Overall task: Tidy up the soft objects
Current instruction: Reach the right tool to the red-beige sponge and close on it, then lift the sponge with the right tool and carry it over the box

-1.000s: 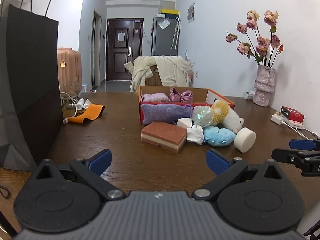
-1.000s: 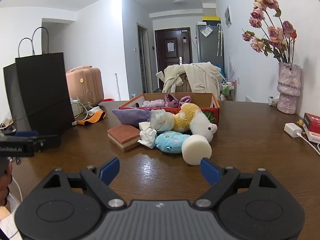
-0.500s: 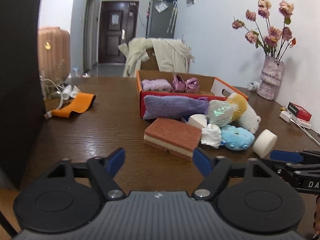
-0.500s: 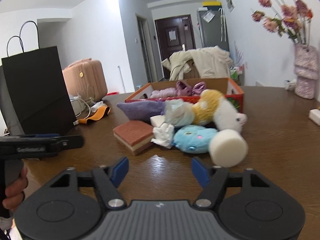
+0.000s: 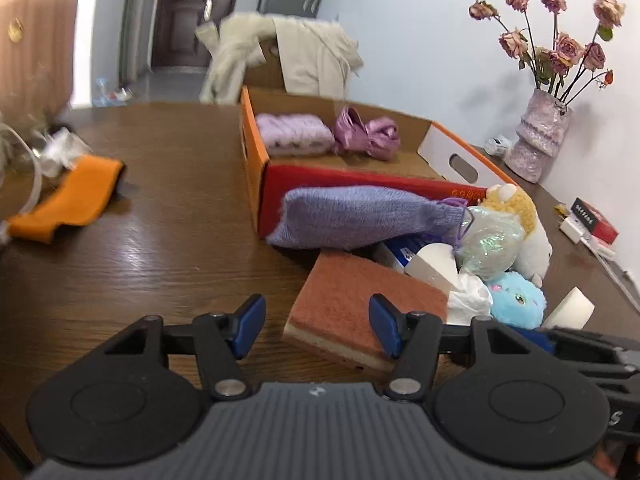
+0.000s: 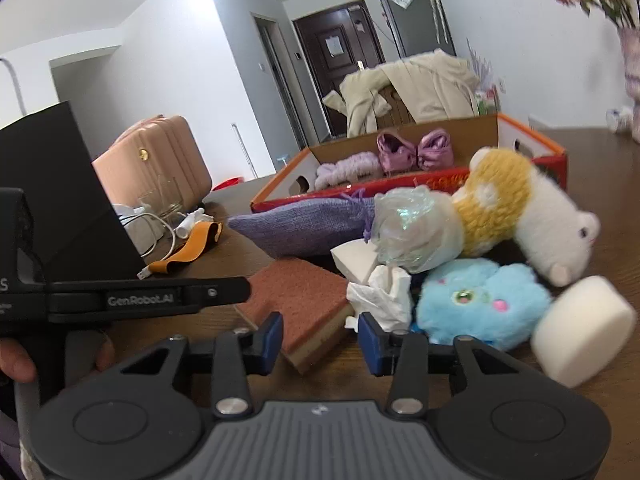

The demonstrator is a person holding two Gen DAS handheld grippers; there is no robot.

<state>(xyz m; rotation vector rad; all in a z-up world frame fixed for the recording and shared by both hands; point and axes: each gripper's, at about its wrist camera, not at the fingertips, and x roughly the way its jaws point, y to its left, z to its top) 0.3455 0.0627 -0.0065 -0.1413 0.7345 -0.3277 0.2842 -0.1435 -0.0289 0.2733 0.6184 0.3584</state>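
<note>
A pile of soft things lies on the brown table in front of an orange cardboard box point(image 5: 256, 168). In it are a rust-coloured sponge point(image 5: 360, 308), a purple knit pouch point(image 5: 360, 216), a crumpled white tissue point(image 6: 384, 292), a blue plush point(image 6: 480, 300), a yellow-and-white plush point(image 6: 520, 208) and a round white foam pad point(image 6: 584, 332). My left gripper point(image 5: 317, 328) hovers at the sponge's near left corner, jaws closing, pads apart from it. My right gripper point(image 6: 320, 338) frames the sponge's other near corner, jaws closing, no pad pressing on it. The box holds a lilac knit roll point(image 5: 294, 134) and a pink satin bow point(image 5: 366, 132).
A black paper bag point(image 6: 52, 200) stands at the left with cables and an orange strap point(image 5: 68, 196) beside it. A vase of dried roses point(image 5: 540, 136) and a small red box point(image 5: 596, 220) sit at the right. A coat-draped chair point(image 5: 304, 52) is behind the table.
Both grippers have moved forward and down toward the pile, and both pairs of jaws have narrowed. The sponge's near corners now sit between the fingers.
</note>
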